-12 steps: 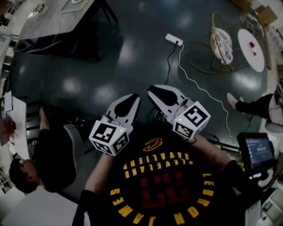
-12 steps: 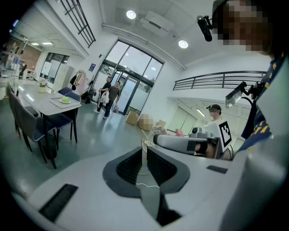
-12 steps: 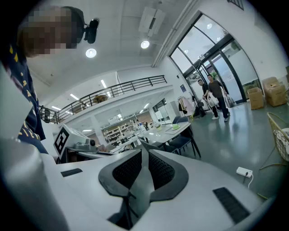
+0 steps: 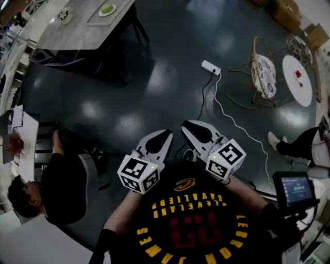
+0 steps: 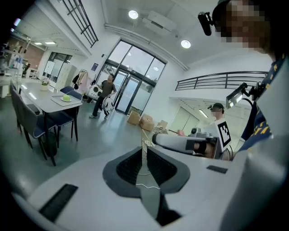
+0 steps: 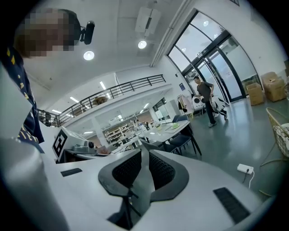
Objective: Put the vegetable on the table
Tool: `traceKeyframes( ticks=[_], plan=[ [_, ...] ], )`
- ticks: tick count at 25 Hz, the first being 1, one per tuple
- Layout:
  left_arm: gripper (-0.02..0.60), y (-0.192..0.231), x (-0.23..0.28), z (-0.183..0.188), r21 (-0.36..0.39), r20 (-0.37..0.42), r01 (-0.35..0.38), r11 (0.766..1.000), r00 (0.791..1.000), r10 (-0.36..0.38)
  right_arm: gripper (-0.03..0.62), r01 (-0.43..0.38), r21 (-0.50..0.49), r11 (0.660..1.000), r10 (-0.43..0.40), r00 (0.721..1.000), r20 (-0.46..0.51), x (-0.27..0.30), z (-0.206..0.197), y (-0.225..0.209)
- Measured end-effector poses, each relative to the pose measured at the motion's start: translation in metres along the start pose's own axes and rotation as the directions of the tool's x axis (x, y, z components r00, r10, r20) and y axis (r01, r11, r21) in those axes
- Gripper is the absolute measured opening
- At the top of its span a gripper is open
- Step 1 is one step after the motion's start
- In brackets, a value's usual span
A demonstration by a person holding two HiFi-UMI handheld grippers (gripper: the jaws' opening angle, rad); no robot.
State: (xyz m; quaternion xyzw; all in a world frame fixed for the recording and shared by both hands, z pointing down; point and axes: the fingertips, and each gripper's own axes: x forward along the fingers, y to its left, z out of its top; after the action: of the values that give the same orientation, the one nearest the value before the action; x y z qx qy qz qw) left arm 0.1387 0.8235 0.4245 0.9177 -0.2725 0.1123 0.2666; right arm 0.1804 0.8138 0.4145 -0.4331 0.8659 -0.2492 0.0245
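Held left tongs and right tongs at chest, both closed, empty. Judged approach step. Next move called for walking to far table, locating vegetable.

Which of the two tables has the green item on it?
The grey rectangular table at the head view's top left: the green item lies on its tray. The round white table at right carries only something red.

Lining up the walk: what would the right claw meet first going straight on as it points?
Nothing near; beyond open floor, likely the dark chair beside the table, though depth is unclear.
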Motion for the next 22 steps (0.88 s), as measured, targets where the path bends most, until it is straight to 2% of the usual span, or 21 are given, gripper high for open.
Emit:
traceKeyframes(
  ticks=[7,12,18,22],
  plan=[
    [0.037,-0.023,0.013,-0.012,-0.017,-0.002,-0.041,0.999,0.999,0.041,0.057,-0.047,0.022,0.999,0.047,0.998,-0.032,-0.02,-0.006,-0.014],
    [0.037,-0.011,0.016,-0.011,-0.055,0.018,-0.1,0.993,0.995,0.101,0.057,-0.07,0.035,0.997,0.072,0.997,-0.042,-0.018,-0.006,-0.026],
    [0.037,0.014,0.038,0.002,-0.048,-0.006,-0.081,0.996,0.997,0.08,0.057,-0.065,0.059,0.996,0.069,0.995,-0.069,0.013,-0.003,-0.046],
    [0.037,0.05,0.065,0.025,-0.088,0.003,-0.032,0.996,0.999,0.033,0.057,-0.002,0.044,0.999,0.005,0.997,-0.077,0.041,0.013,-0.078]
  ],
)
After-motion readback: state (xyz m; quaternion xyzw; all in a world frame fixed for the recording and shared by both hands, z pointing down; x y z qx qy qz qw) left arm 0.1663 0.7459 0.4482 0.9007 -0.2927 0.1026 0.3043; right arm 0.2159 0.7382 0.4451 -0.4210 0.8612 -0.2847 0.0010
